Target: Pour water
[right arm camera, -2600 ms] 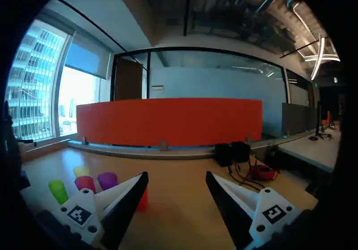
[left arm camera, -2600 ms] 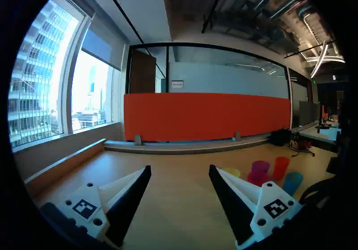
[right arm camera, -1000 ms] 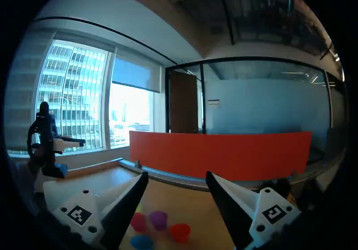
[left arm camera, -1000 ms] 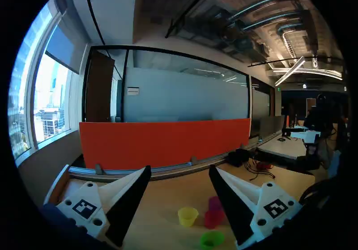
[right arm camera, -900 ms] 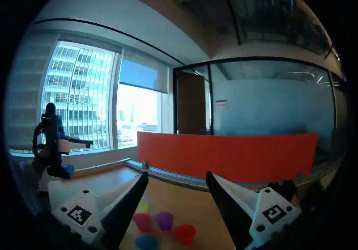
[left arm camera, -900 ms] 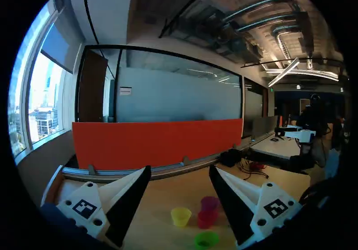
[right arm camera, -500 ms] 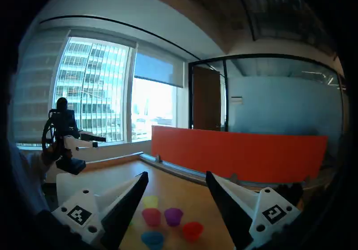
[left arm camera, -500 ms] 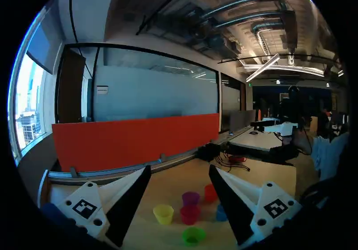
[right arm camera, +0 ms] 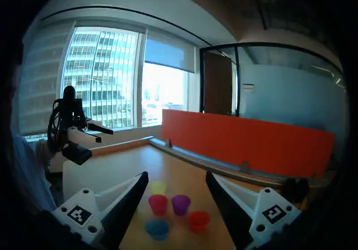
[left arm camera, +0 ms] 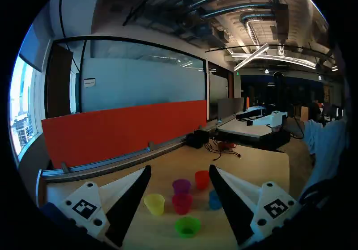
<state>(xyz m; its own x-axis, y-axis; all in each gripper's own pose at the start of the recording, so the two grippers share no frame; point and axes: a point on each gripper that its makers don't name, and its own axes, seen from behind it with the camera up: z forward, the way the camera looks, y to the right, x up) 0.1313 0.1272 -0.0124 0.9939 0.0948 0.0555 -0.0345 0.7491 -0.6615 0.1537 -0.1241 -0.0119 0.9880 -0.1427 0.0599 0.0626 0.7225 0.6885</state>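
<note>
yellow cup (left arm camera: 155, 204) | magenta cup (left arm camera: 181, 203) | purple cup (left arm camera: 181, 186) | red cup (left arm camera: 202, 179) | blue cup (left arm camera: 215, 200) | green cup (left arm camera: 187, 226) | orange partition (left arm camera: 125, 129)

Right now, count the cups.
6 in the left gripper view: yellow cup left, pink cup centre, purple cup and red cup behind, blue cup right, partly hidden, green cup nearest.

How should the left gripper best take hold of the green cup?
Grip the green cup by its side wall, just below the rim, coming level from the near side. It stands upright, mouth up, nearest the left gripper, in front of the pink cup, so the open jaws could likely straddle it.
</note>
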